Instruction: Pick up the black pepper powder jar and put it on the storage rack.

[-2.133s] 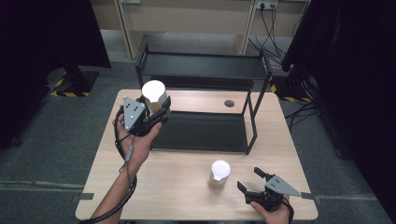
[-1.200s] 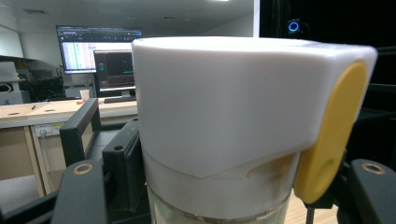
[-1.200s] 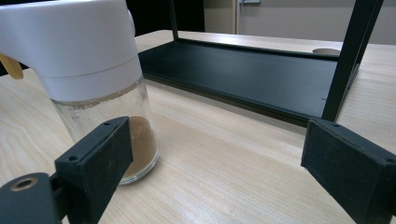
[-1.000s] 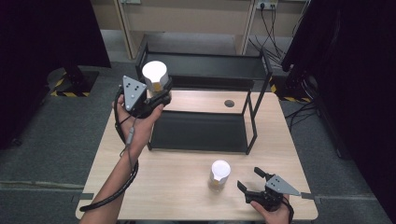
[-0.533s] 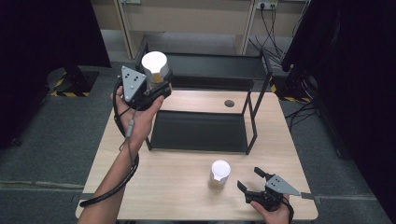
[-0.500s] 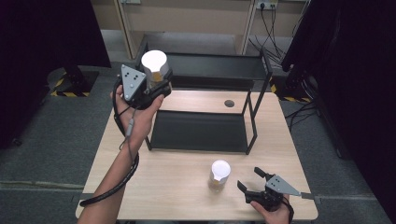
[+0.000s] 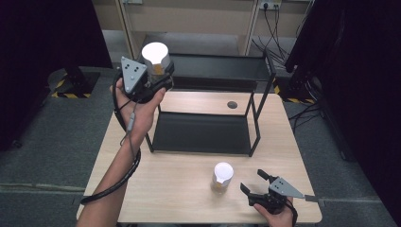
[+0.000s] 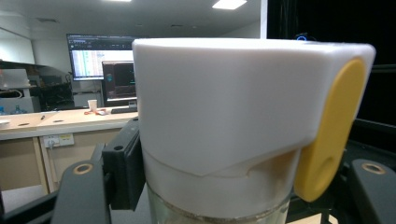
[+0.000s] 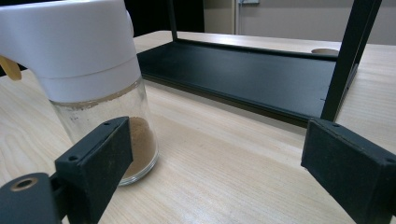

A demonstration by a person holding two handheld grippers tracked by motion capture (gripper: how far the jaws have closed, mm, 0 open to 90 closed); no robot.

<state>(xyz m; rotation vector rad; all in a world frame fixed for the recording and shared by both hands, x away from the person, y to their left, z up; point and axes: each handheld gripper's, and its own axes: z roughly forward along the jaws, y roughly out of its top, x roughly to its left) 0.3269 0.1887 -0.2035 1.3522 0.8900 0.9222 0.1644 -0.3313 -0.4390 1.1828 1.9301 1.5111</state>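
Above the rack's [image 7: 215, 71] top-left corner, the held jar [image 7: 155, 56] sits clamped between the jaws of the left hand-held gripper [image 7: 158, 78], upright, white lid up. Against the frame two seconds back, jar and gripper have risen from beside the rack's lower shelf [image 7: 201, 132] to the level of the top shelf; the forearm now stretches further up the picture.

The second jar [image 7: 222, 176] stands where it did, on the tabletop [image 7: 179, 189] in front of the rack. The right hand-held gripper [image 7: 254, 183] lies just right of it at the front edge, unmoved, jaws apart and holding nothing.

The left gripper view adds detail the high view lacks: the held jar's [image 8: 219, 126] lid carries a yellow tab [image 8: 329, 128] on one side, and glass shows below the lid, pressed by a black pad [image 8: 123, 168] on the left. Behind it are desks and monitors [image 8: 112, 70].

The right gripper view shows the second jar [image 9: 91, 84] near the left jaw, not touched, with brown powder [image 9: 140, 144] lying in its base, a yellow tab [image 9: 9, 67] at its lid, and the lower shelf [image 9: 243, 77] beyond.
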